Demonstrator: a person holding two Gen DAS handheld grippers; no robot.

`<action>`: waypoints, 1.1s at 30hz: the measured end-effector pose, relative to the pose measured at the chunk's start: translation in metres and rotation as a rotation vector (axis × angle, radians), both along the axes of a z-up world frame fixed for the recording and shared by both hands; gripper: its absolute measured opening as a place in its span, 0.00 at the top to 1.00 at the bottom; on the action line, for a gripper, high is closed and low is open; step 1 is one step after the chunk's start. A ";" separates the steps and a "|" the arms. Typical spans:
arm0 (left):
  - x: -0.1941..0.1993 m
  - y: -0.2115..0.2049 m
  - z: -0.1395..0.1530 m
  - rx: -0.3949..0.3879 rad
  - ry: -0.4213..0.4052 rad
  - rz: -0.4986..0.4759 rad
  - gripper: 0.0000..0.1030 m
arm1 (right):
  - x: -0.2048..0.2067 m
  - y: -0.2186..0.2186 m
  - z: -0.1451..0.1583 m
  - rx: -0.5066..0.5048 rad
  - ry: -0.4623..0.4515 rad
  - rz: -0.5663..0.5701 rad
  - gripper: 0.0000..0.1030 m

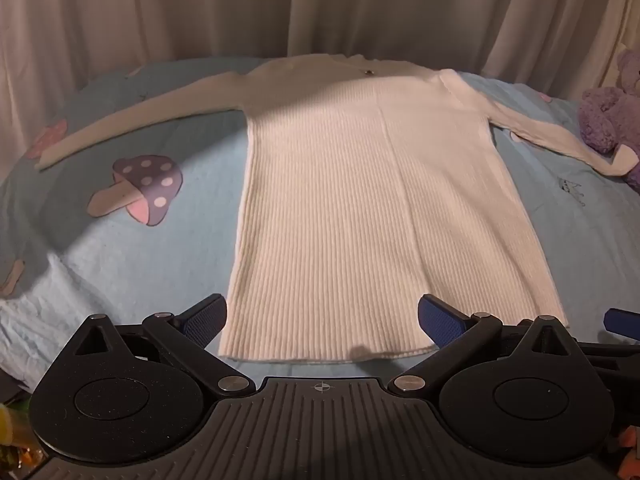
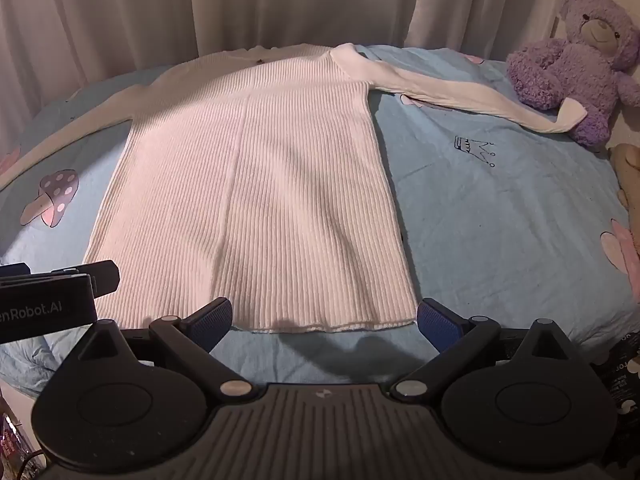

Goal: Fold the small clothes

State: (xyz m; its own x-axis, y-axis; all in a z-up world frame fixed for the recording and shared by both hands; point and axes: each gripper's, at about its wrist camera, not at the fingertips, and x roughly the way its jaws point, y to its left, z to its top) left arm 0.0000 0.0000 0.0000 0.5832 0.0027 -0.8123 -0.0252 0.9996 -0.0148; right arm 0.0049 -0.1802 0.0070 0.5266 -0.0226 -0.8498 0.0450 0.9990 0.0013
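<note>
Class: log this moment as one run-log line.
stage: pre-fold | sweater: flat, sleeves spread | left gripper: open, empty | right gripper: open, empty

A light blue bedsheet [image 2: 500,208] covers the bed. It carries printed figures: a purple mushroom with white spots [image 1: 138,190] on the left side and a small outlined crown [image 2: 474,150] on the right side. A purple plush teddy bear [image 2: 576,60] sits at the far right edge of the bed. Pale pleated curtains [image 1: 320,4] hang behind the bed.
</note>
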 end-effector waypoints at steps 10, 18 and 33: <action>0.000 0.000 0.000 0.002 -0.002 0.000 0.00 | -0.002 -0.001 0.000 0.002 -0.002 -0.001 0.04; 0.001 0.005 0.002 0.005 -0.002 0.001 0.00 | 0.000 0.002 0.000 -0.002 0.004 -0.001 0.04; 0.004 0.006 0.002 0.013 0.000 0.015 0.00 | 0.002 0.001 -0.004 -0.002 0.010 -0.007 0.04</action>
State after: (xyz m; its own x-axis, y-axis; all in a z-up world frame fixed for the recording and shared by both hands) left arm 0.0040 0.0058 0.0019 0.5827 0.0220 -0.8124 -0.0403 0.9992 -0.0018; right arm 0.0066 -0.1792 0.0029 0.5177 -0.0280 -0.8551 0.0517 0.9987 -0.0014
